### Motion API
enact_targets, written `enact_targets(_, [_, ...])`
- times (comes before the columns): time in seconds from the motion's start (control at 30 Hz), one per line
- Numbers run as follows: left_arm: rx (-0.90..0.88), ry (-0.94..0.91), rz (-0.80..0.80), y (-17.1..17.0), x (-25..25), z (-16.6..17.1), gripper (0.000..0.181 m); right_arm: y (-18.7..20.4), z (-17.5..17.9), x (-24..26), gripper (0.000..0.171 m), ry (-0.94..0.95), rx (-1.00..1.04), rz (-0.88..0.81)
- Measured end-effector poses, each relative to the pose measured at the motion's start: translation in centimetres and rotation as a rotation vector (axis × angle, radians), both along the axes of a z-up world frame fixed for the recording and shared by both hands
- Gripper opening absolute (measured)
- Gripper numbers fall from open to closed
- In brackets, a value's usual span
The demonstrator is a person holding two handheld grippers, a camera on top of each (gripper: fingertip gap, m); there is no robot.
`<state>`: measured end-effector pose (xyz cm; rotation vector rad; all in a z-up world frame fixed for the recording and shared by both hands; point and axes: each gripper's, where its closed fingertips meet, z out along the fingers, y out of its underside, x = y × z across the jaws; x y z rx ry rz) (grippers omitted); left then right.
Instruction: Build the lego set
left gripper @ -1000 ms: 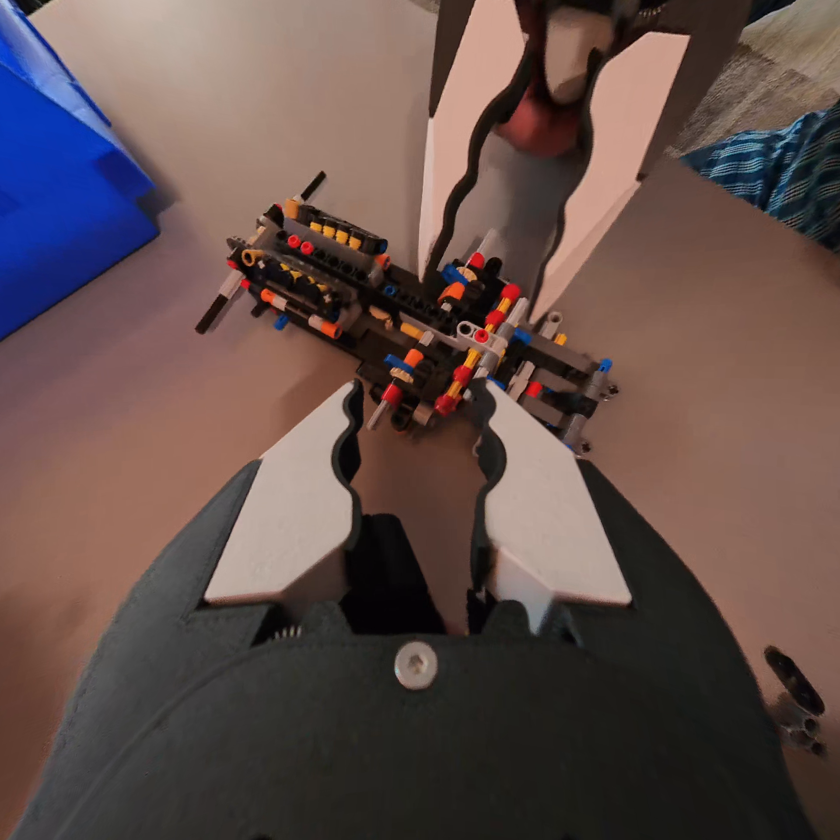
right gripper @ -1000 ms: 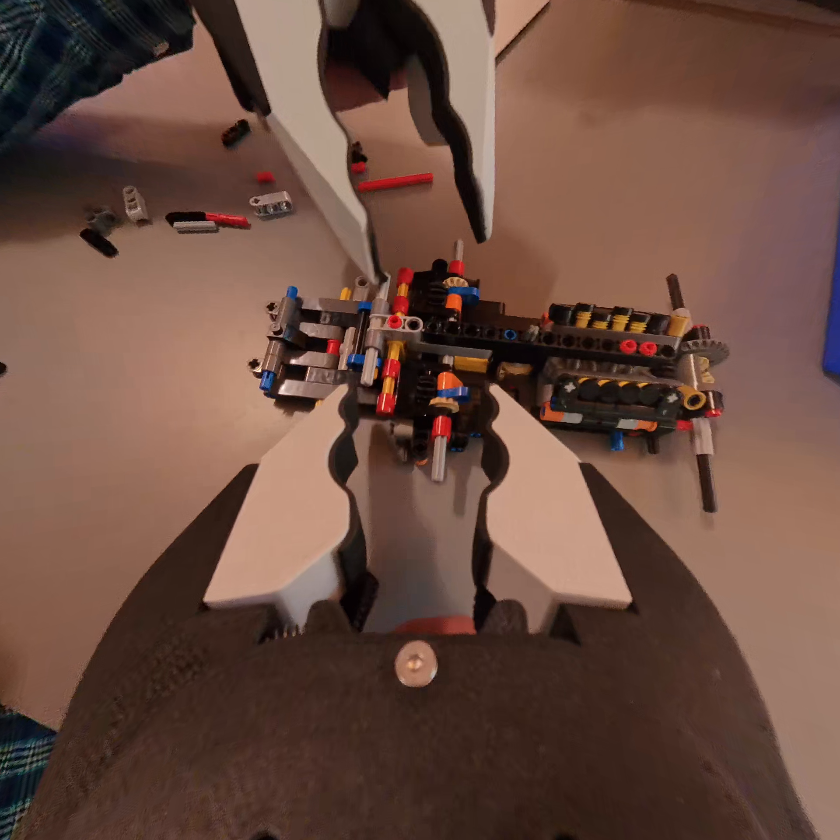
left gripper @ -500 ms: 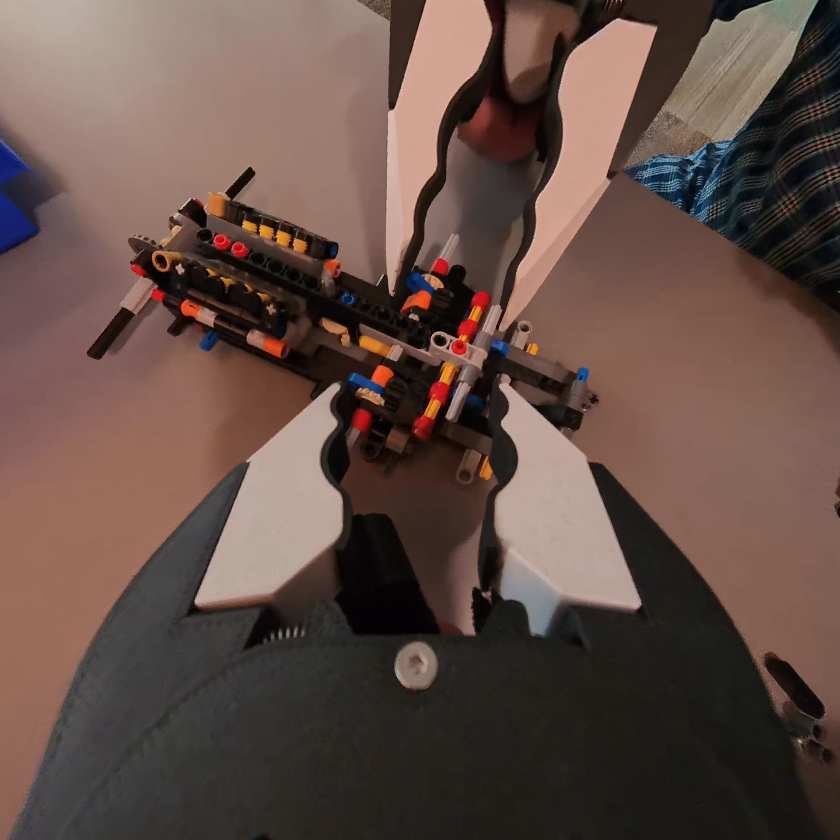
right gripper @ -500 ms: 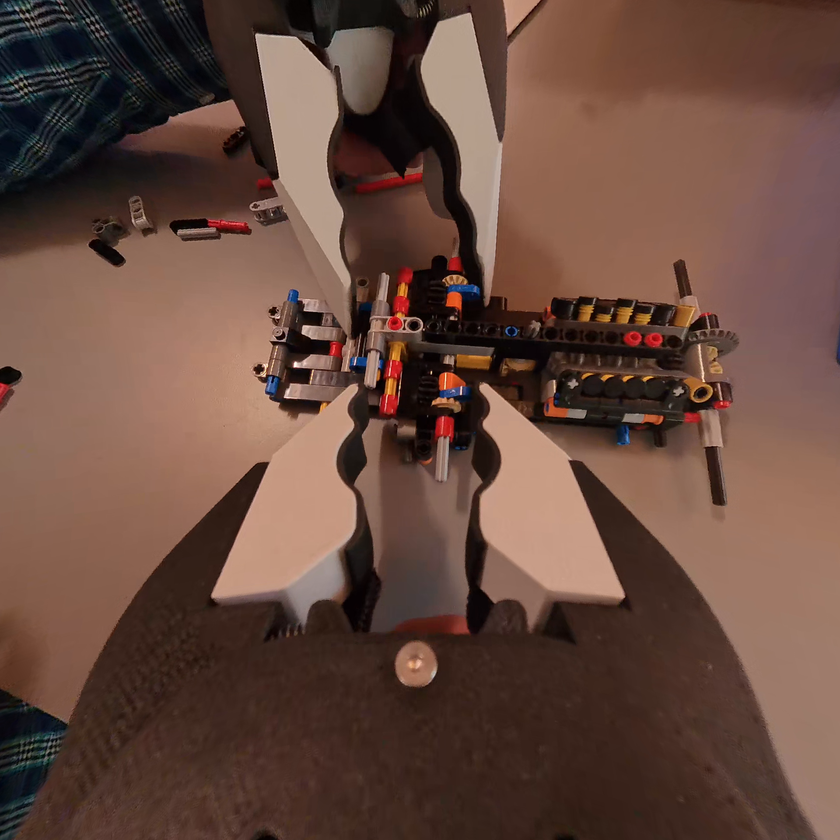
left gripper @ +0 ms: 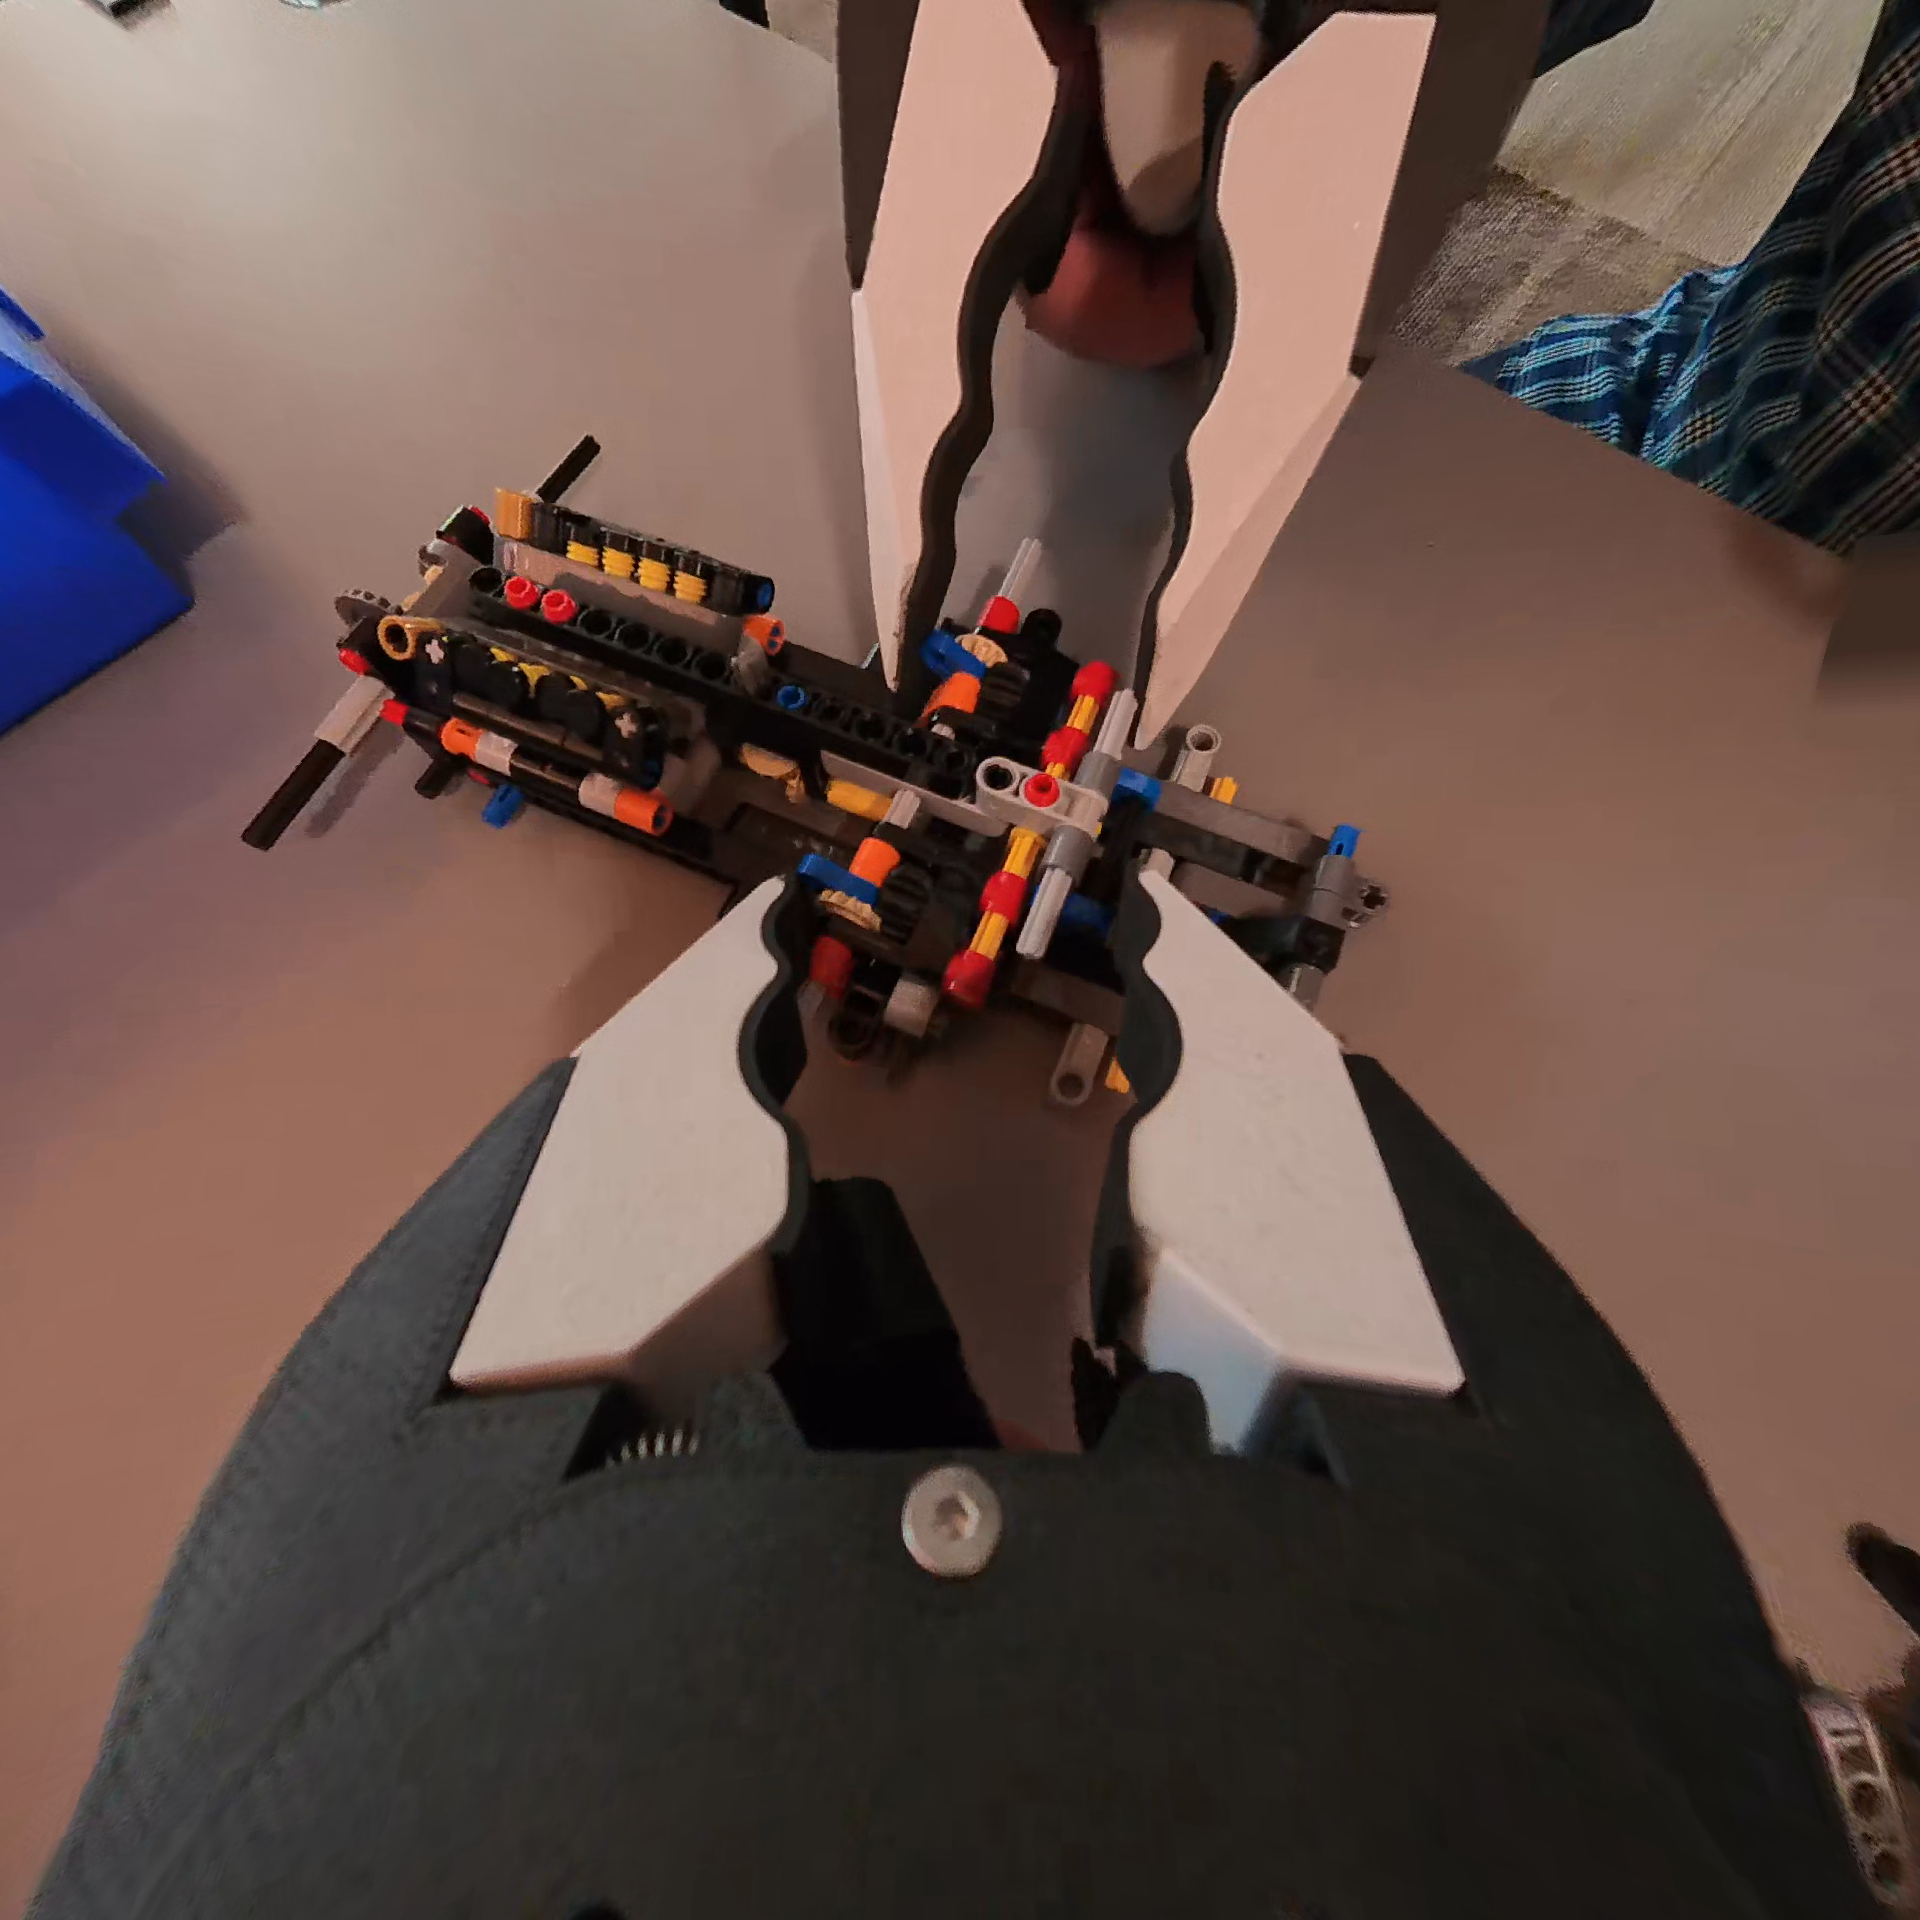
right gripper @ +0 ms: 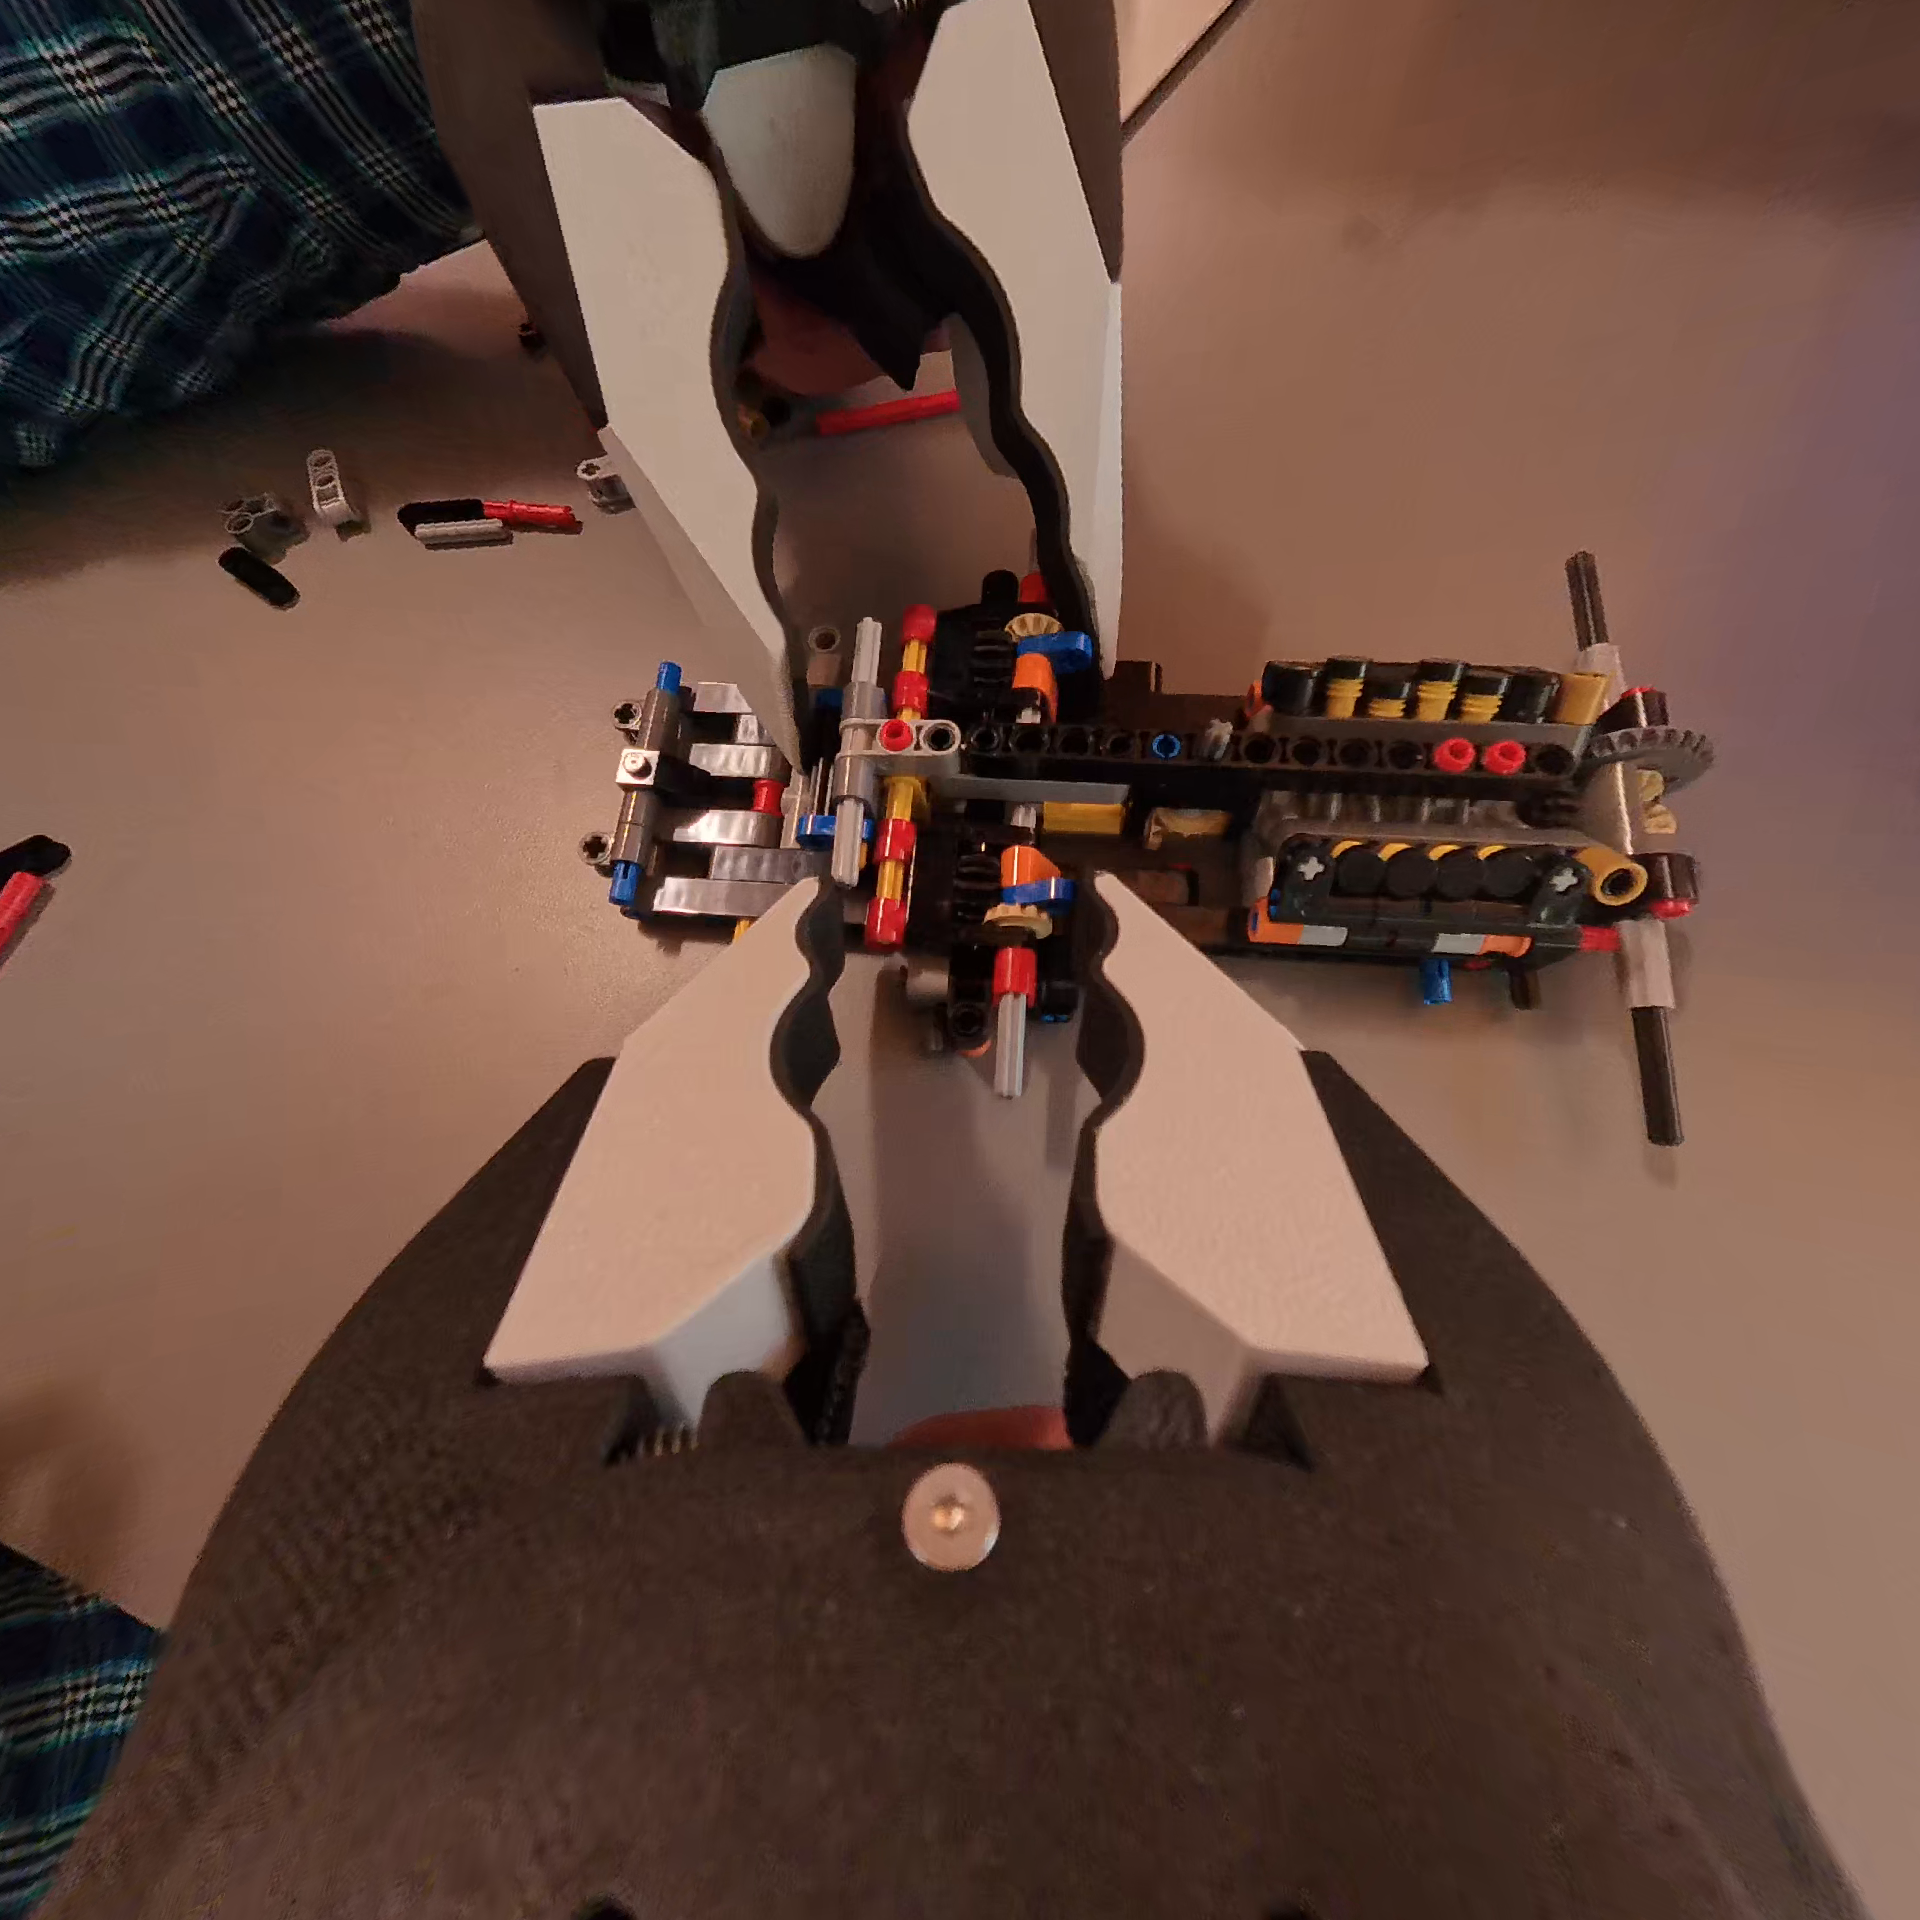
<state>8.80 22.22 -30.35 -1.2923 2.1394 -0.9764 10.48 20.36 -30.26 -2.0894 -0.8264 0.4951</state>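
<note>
A bright blue plastic bin [left gripper: 62, 582] sits at 9 o'clock on the smooth grey-brown tabletop [left gripper: 468, 260]. Blue plaid fabric [left gripper: 1766, 395] lies at 2 o'clock past the table's edge, above pale carpet [left gripper: 1621, 177].

- One built lego chassis [right gripper: 1091, 790] lies on my worktop [right gripper: 1455, 364].
- Two grippers, mine: left [left gripper: 961, 914], right [right gripper: 956, 894], each with two jaws.
- One blue bin [left gripper: 62, 561].
- About nine loose lego pieces [right gripper: 457, 514], some half hidden.
</note>
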Motion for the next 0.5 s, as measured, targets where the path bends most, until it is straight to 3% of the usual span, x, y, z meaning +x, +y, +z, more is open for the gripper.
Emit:
enact_targets(0.33, [0.066,-0.05,0.02,-0.01,-0.16,-0.03,0.058,-0.02,-0.07,-0.03,0.042,0.024,-0.033,0.017])
enact_targets(0.5, [0.025,0.009,0.006,-0.33,-0.75,-0.38,0.059,-0.36,-0.14,-0.37,0.038,0.015,-0.032,0.051])
